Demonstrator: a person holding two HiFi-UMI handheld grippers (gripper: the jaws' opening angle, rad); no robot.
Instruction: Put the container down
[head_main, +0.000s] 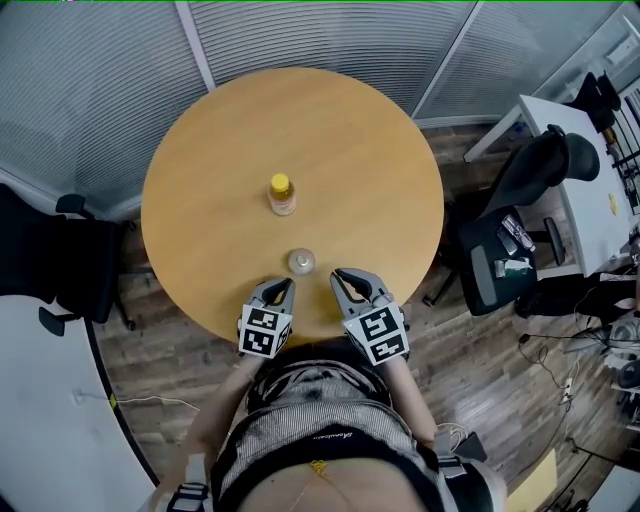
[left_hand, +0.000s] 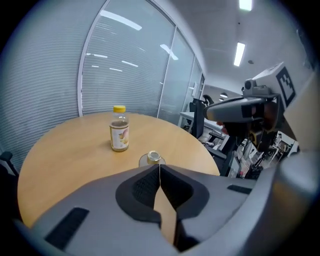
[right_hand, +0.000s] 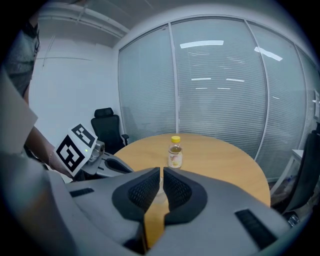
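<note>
Container (head_main: 301, 262) stood upright on the round wooden table (head_main: 200, 200), near the edge closest to you, just ahead of your two grippers and touched by neither. It looked like a small clear jar with a pale lid, but it was too small to tell more. In your right gripper view the jaws hid nearly all of it. Your left gripper (head_main: 284, 286) had its jaws pressed together on nothing. Your right gripper (head_main: 341, 276) showed only a thin slit between its jaws, also empty. A yellow-capped bottle (head_main: 282, 194) stood well apart, mid-table. The black office chair (head_main: 70, 262) on your left was cut off by the frame.
</note>
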